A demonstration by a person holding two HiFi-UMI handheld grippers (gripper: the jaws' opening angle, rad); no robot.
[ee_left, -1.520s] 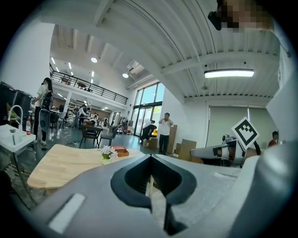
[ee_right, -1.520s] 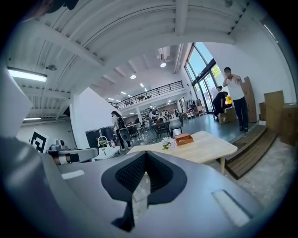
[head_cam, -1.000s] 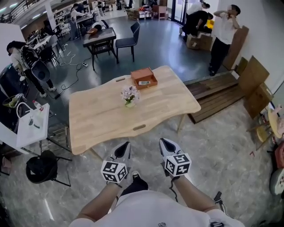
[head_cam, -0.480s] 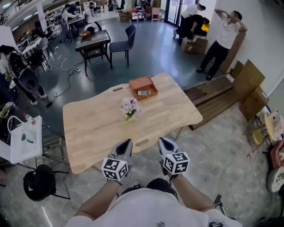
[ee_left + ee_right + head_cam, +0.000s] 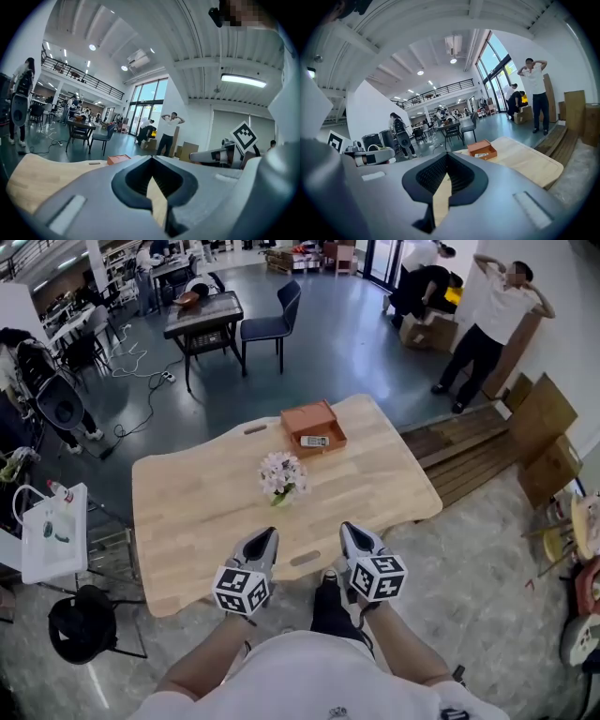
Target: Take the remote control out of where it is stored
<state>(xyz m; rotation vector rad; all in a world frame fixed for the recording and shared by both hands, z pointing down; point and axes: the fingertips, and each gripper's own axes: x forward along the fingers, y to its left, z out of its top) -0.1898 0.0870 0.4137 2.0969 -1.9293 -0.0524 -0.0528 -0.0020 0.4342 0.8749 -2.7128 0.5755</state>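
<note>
A small grey remote control (image 5: 313, 441) lies in an open orange box (image 5: 302, 415) at the far side of a light wooden table (image 5: 197, 512). The right gripper view shows the same box (image 5: 480, 147) far ahead with the remote (image 5: 483, 153) inside it. My left gripper (image 5: 266, 535) and right gripper (image 5: 348, 531) hover side by side over the table's near edge, well short of the box. Both are shut with nothing between the jaws. In the left gripper view the box (image 5: 118, 159) shows as a small orange shape beyond the left gripper (image 5: 152, 158).
A small pot of pale flowers (image 5: 281, 476) stands mid-table between me and the box. A white cart (image 5: 47, 531) and black stool (image 5: 84, 620) sit at the left, wooden pallets (image 5: 469, 451) at the right. A dark table (image 5: 202, 315), a chair (image 5: 272, 324) and several people lie beyond.
I have stepped closer to the table. Both grippers, earlier over the floor short of the table, now reach over its near edge. Both jaws stayed shut.
</note>
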